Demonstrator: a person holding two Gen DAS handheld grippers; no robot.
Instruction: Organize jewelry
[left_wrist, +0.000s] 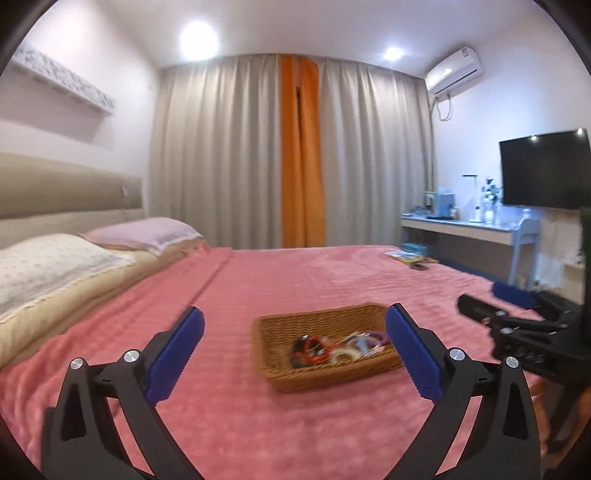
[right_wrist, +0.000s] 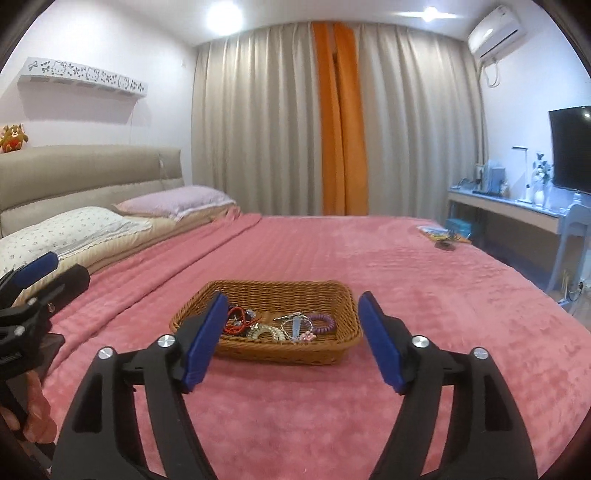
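Note:
A brown wicker basket (left_wrist: 284, 325) (right_wrist: 273, 288) sits on the pink bedspread (left_wrist: 280, 273) (right_wrist: 406, 280). It holds a heap of jewelry: a red and black bracelet (left_wrist: 310, 349) (right_wrist: 236, 319), pale bead strands (left_wrist: 345, 354) (right_wrist: 266, 332) and a purple coil band (left_wrist: 378, 336) (right_wrist: 321, 321). My left gripper (left_wrist: 294, 354) is open and empty, held above the bed just in front of the basket. My right gripper (right_wrist: 291, 338) is open and empty, also just in front of the basket. Each gripper shows at the edge of the other's view.
Two pillows (right_wrist: 74, 229) lie at the headboard on the left. A booklet and a small dark item (right_wrist: 443, 236) lie on the bed's far right corner. A desk (right_wrist: 509, 210), a chair and a wall TV (left_wrist: 543, 170) stand at the right. Curtains close the back.

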